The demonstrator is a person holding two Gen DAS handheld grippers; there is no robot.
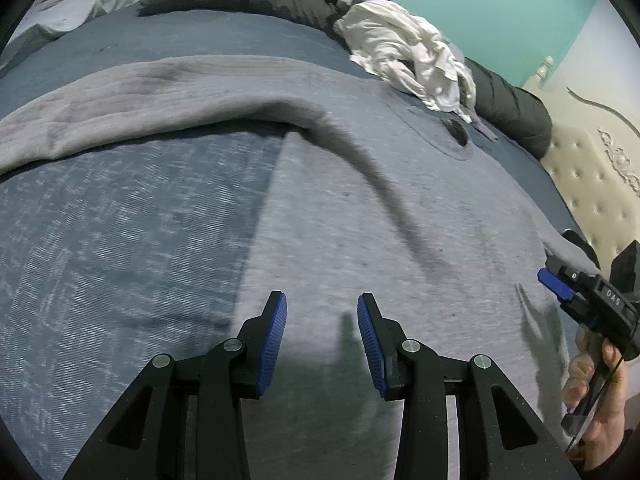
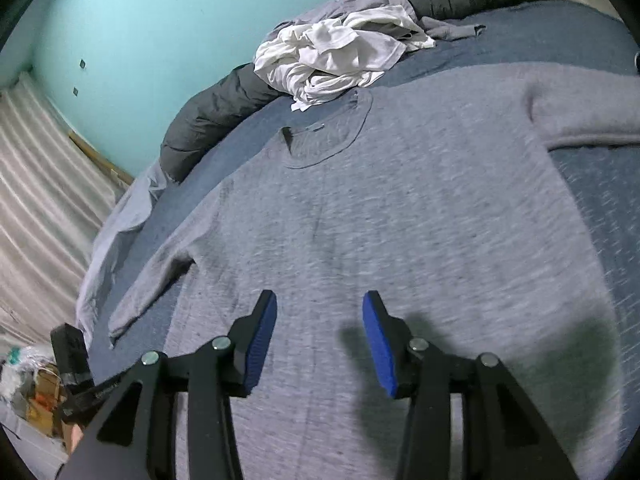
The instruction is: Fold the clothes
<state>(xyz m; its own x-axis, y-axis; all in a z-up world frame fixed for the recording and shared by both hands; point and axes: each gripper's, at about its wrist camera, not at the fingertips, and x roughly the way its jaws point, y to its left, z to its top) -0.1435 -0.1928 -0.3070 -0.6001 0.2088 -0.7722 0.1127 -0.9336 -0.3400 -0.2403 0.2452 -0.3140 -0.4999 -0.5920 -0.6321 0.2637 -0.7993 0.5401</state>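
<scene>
A grey long-sleeved sweatshirt (image 1: 400, 216) lies flat, front up, on the blue bedspread (image 1: 120, 240). Its collar (image 2: 324, 136) points toward the far side of the bed. One sleeve (image 1: 120, 100) stretches away to the left in the left wrist view, and the other sleeve (image 2: 160, 272) lies out at the left of the right wrist view. My left gripper (image 1: 322, 304) hovers open over the sweatshirt's body near its side edge, with nothing between the blue pads. My right gripper (image 2: 320, 300) hangs open over the middle of the body, also empty. The right gripper (image 1: 556, 284) shows at the far right edge, held by a hand (image 1: 592, 380).
A crumpled pile of white and grey clothes (image 2: 332, 60) sits just beyond the collar. A dark rolled duvet (image 2: 216, 112) runs along the bed's far edge under a teal wall. A tufted beige headboard (image 1: 592, 168) stands at one end. Clutter lies on the floor (image 2: 36, 384).
</scene>
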